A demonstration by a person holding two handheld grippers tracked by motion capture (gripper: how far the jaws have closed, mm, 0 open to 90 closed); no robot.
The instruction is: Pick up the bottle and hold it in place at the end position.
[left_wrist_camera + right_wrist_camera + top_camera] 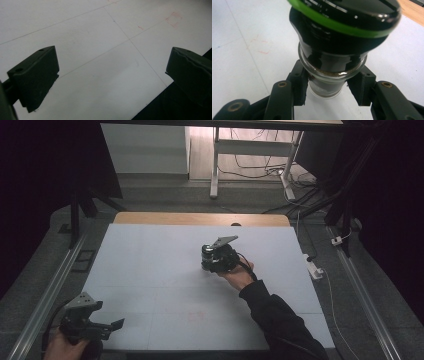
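The right tool (327,86) is clamped on a glass jar (329,82), its two black pads pressing the clear glass from either side, just under the thick glass rim. The jar carries a black lid (347,17) with a bright green band around it. In the right gripper view the jar's long axis runs away from the tool, up the picture, with the lid end nearest the camera and tipped slightly to one side; the glass bottom sits low between the pads, and whether it touches the bench cannot be told.

In the high view the right tool (212,262) and the dark jar (207,256) are over the middle of the pale bench (150,270), a little nearer its far edge than its near one. The right hand (237,276) comes in from the near right corner in a dark sleeve (280,320).

The left tool (112,326) hangs at the near left corner of the bench, held by the left hand (65,347). Its jaws stand wide apart with nothing between them, and in the left gripper view (111,75) they look across thin lines and a faint red square (173,19) drawn on the bench.
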